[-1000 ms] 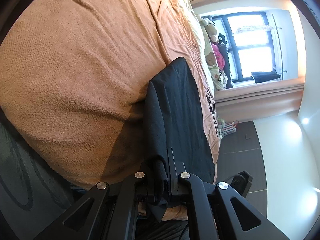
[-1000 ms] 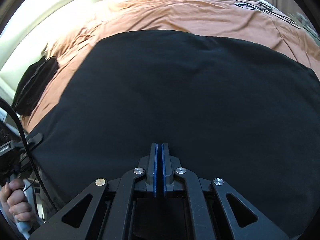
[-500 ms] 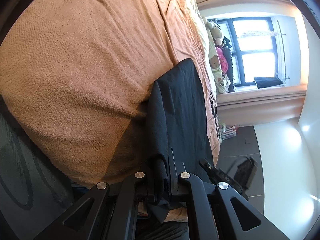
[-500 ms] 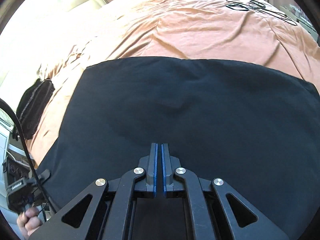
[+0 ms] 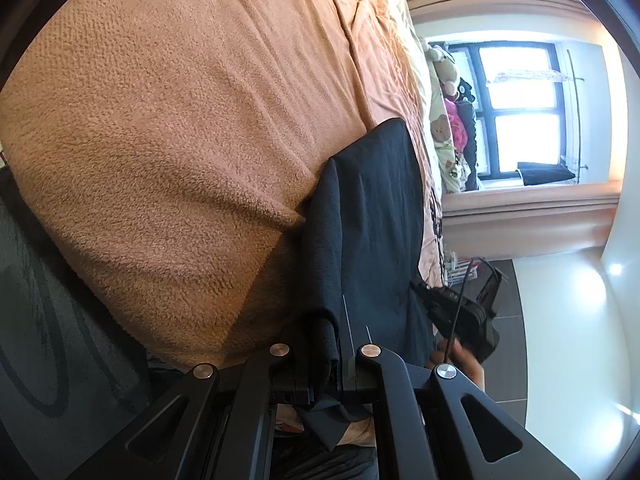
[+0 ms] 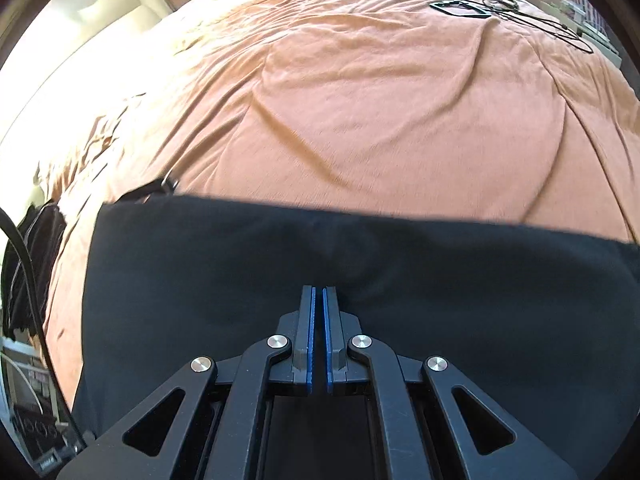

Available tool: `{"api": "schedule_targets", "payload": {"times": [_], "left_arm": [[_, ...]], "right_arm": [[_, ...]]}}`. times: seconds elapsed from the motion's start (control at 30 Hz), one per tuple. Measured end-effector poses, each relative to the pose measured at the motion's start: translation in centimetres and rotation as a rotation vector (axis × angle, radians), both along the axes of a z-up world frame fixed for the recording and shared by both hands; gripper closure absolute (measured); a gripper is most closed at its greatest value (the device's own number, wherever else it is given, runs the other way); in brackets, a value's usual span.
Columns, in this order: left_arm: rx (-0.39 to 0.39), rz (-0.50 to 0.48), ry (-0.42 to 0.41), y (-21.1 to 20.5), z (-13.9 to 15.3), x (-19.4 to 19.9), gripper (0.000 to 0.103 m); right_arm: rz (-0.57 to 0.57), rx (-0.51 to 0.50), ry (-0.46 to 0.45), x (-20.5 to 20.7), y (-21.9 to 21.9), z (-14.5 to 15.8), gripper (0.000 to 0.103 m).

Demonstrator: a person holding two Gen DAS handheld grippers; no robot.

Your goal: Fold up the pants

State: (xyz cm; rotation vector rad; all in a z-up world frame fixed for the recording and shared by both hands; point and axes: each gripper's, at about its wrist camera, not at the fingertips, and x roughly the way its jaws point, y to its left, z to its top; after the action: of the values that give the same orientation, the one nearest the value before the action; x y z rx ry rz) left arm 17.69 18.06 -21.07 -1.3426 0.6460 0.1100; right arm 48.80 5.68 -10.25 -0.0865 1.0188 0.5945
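Note:
Black pants (image 5: 376, 220) lie in a long folded strip near the edge of a bed with an orange-brown blanket (image 5: 180, 120). My left gripper (image 5: 332, 344) is shut on the near end of the pants, and a bunch of fabric hangs between its fingers. In the right wrist view the pants (image 6: 200, 280) stretch across the lower half, their far edge straight against the blanket (image 6: 380, 100). My right gripper (image 6: 319, 292) is shut with its blue pads together and nothing between them, its tips at a small crease in the fabric. The left wrist view also shows the right gripper's body (image 5: 464, 316), held by a hand (image 5: 460, 360).
A black bag (image 6: 36, 260) lies at the bed's left side. A black cable and a small dark item (image 6: 460, 6) rest on the far right of the blanket. Plush toys (image 5: 444, 128) sit by the window. A dark rug (image 5: 48, 320) covers the floor beside the bed.
My right gripper has travelled across the pants toward their far edge, so more blanket shows beyond it. It has also come into the left wrist view. The left gripper keeps its grip.

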Motion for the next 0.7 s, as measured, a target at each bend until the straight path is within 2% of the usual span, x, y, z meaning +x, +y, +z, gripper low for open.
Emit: {"api": "schedule_targets", "payload": {"times": [0.17,0.27,0.4,0.7], "left_arm": [[-0.002,-0.001,0.007,0.1,-0.2,0.0,0.097],[-0.008,0.0,0.003,0.2,-0.3,-0.1,0.097],[-0.011,-0.001,0.0,0.3,-0.4,-0.1,0.097],[0.0,-0.002,-0.01,0.5,0.1,-0.3,0.097]], "right_arm": [[-0.016,0.002,0.001,1.0,1.2,-1.2,0.102],[-0.027,0.019,0.006,0.4,0.9,-0.9,0.102],[0.013,0.028,-0.005,-2.1,0.1,-0.5,0.102],[0.089,0.064,0.062,-8.2,-1.8,-2.4,0.102]]}}
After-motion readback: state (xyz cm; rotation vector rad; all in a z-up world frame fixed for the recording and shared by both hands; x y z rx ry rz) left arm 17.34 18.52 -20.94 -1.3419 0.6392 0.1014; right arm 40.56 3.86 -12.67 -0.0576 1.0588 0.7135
